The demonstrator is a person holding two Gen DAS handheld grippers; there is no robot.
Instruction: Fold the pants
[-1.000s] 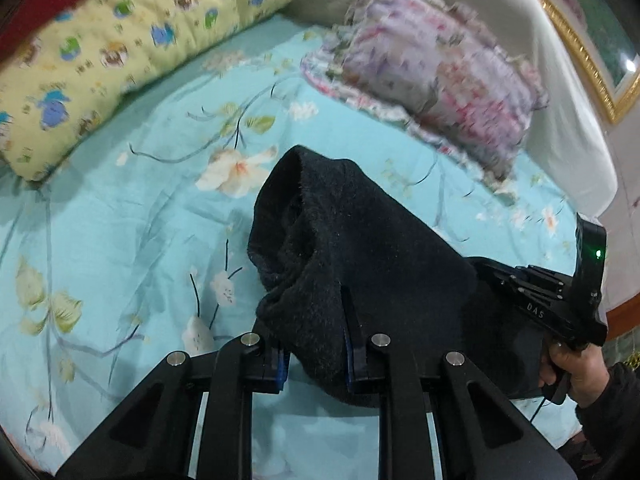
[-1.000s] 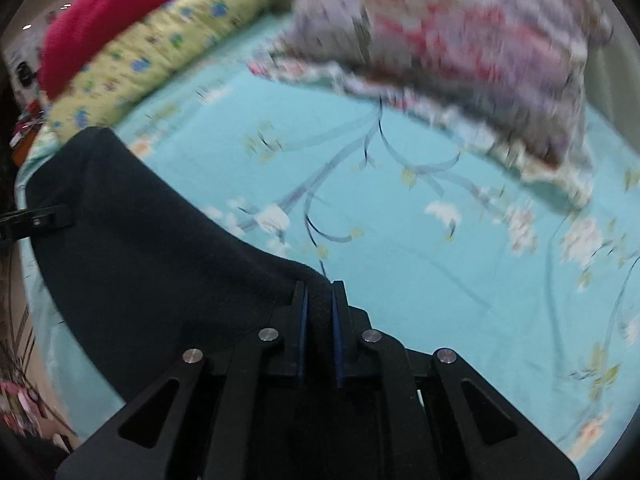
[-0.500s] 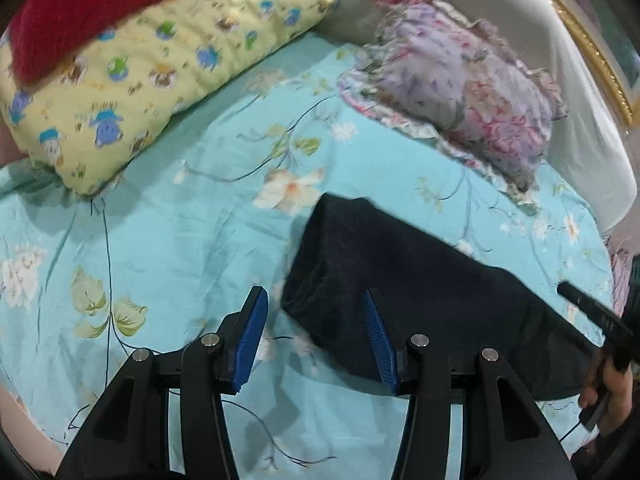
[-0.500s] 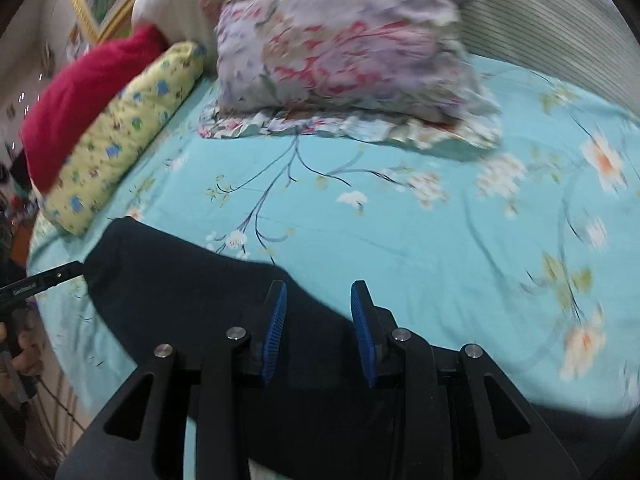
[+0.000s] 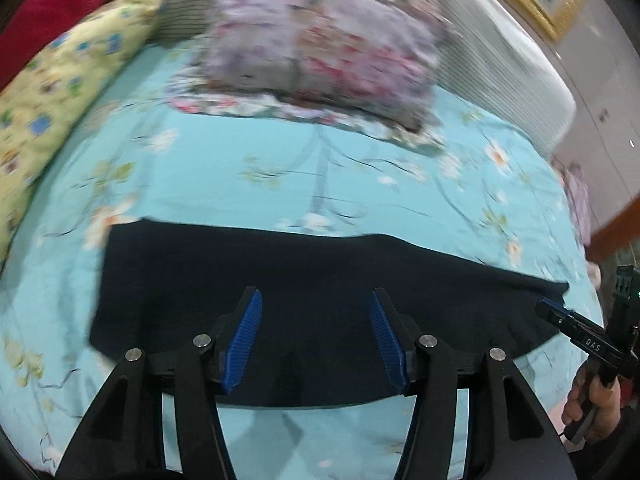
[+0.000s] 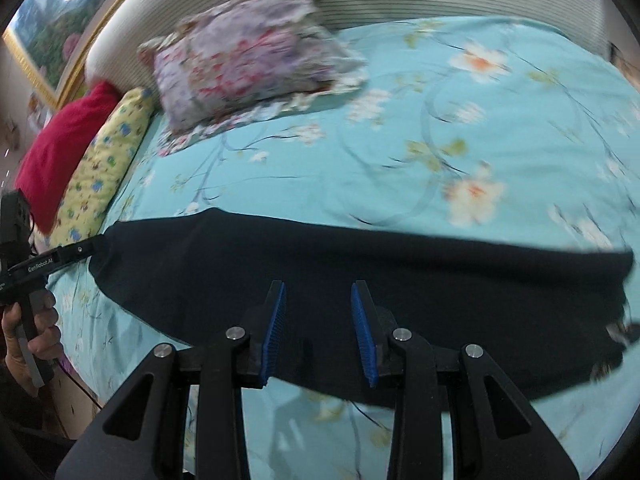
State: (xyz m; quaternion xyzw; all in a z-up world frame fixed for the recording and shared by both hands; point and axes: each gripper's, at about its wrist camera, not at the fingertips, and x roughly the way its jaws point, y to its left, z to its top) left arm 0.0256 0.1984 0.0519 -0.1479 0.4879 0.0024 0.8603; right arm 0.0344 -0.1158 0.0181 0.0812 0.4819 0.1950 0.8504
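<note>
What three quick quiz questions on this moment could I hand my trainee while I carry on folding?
1. True or false: the left gripper is clamped on the dark pants.
2. Multiple choice: how do the pants lie? A) bunched in a heap B) spread as a long flat band across the turquoise floral sheet C) draped over the floral pillow
3. Fill in: the right gripper has its jaws ____.

Key:
1. False; its jaws stand apart, nothing between them.
2. B
3. open
</note>
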